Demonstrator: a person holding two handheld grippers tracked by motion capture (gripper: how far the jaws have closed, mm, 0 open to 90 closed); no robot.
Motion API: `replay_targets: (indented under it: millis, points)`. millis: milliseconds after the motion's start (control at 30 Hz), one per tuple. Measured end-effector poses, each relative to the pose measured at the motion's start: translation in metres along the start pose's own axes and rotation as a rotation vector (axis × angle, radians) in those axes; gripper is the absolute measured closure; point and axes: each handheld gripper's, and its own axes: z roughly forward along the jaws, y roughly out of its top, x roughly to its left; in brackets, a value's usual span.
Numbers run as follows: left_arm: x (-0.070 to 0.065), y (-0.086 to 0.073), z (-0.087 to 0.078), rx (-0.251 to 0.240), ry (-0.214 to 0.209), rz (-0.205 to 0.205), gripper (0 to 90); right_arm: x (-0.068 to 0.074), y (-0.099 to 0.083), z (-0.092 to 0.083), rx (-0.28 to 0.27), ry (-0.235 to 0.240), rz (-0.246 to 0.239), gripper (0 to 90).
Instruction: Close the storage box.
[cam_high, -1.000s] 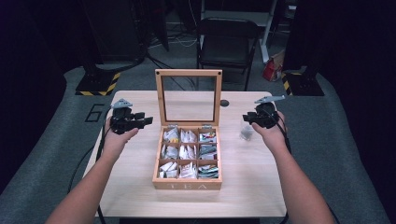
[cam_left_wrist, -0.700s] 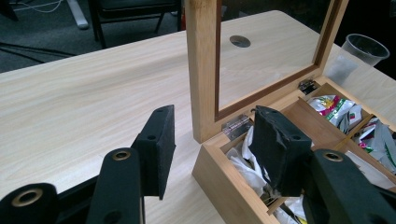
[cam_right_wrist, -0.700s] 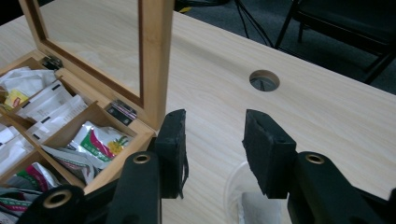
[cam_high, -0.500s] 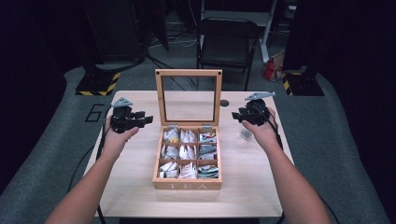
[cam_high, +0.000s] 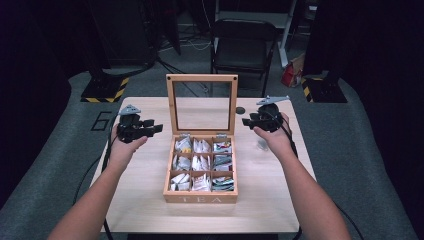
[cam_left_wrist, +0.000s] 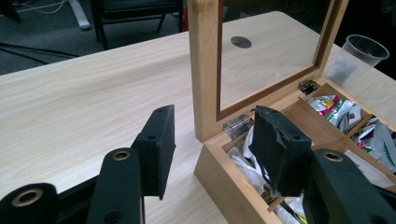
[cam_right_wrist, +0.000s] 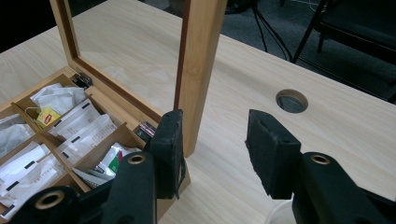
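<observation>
Tea box (cam_high: 201, 192) sits mid worktop (cam_high: 135, 200) w/ its glass lid (cam_high: 202, 104) already stood upright, so opening looks done; sachets (cam_high: 201, 162) untouched in their compartments, plastic cup (cam_left_wrist: 363, 48) beside box. Both my grippers empty: left fingers (cam_left_wrist: 158, 149) parted by the lid's hinge corner, right gripper (cam_right_wrist: 219, 154) just been opening, nothing between, lid post just ahead. Left, I reckon: picking a bag.

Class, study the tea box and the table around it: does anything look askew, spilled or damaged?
Nothing stands out. The tea box sits square on the table, lid upright, sachets inside their compartments. A clear cup stands upright beside it.
</observation>
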Motion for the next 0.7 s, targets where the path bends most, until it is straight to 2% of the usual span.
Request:
replay_targets:
  millis: [567, 700]
  points:
    - [0.0, -0.002, -0.003, 0.003, 0.0, 0.001, 49.3, 0.011, 0.014, 0.022, -0.003, 0.04, -0.032, 53.1]
    - [0.0, -0.003, -0.004, -0.003, -0.001, -0.003, 49.3, 0.014, 0.017, 0.029, -0.004, 0.049, -0.022, 51.8]
